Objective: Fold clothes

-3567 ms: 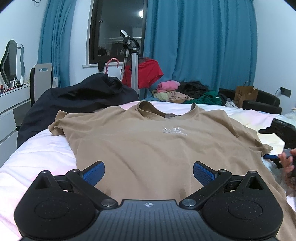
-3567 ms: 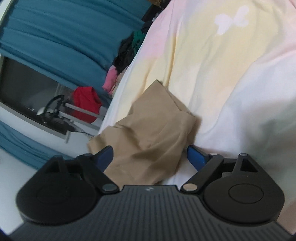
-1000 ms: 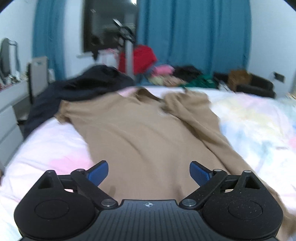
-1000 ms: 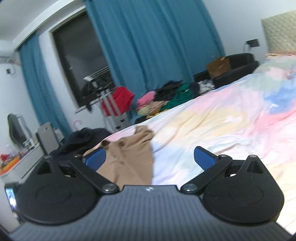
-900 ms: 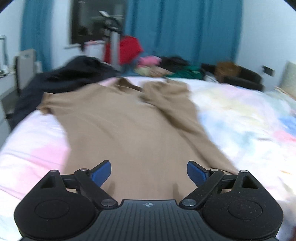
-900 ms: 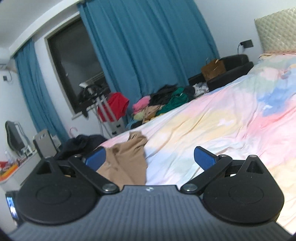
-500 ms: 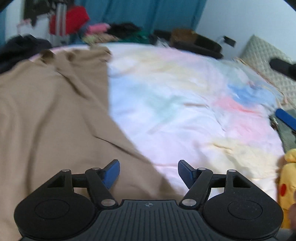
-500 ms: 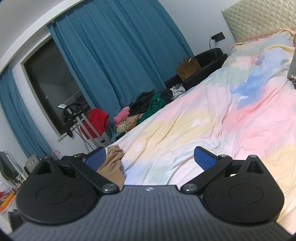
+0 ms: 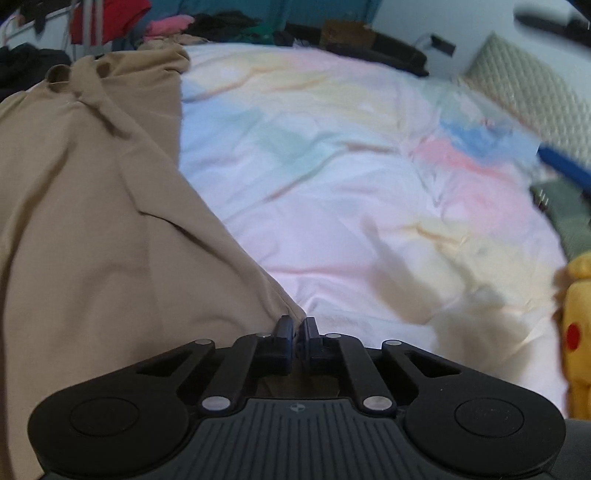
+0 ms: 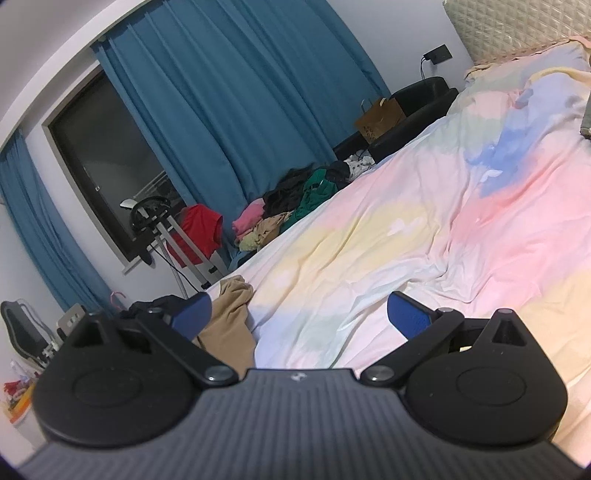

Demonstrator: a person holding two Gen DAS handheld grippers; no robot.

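A tan T-shirt (image 9: 92,206) lies on the pastel bedspread (image 9: 351,177), its right side folded in over the body, filling the left half of the left wrist view. My left gripper (image 9: 295,326) is shut on the shirt's lower right hem corner at the bed surface. My right gripper (image 10: 297,314) is open and empty, held above the bed to the right of the shirt; a strip of the shirt (image 10: 229,325) shows beside its left finger. It also appears as a blurred blue finger (image 9: 561,166) at the right edge of the left wrist view.
A yellow plush toy (image 9: 576,332) sits at the bed's right edge. A quilted headboard (image 10: 517,26) stands at the right. Piled clothes (image 10: 291,206), a red garment on a rack (image 10: 195,229), blue curtains (image 10: 240,110) and a black chair with a paper bag (image 10: 380,114) lie beyond the bed.
My left gripper has swung right to the shirt's hem corner and closed on it. My right gripper has let go of the sleeve, risen and turned right, staying open.
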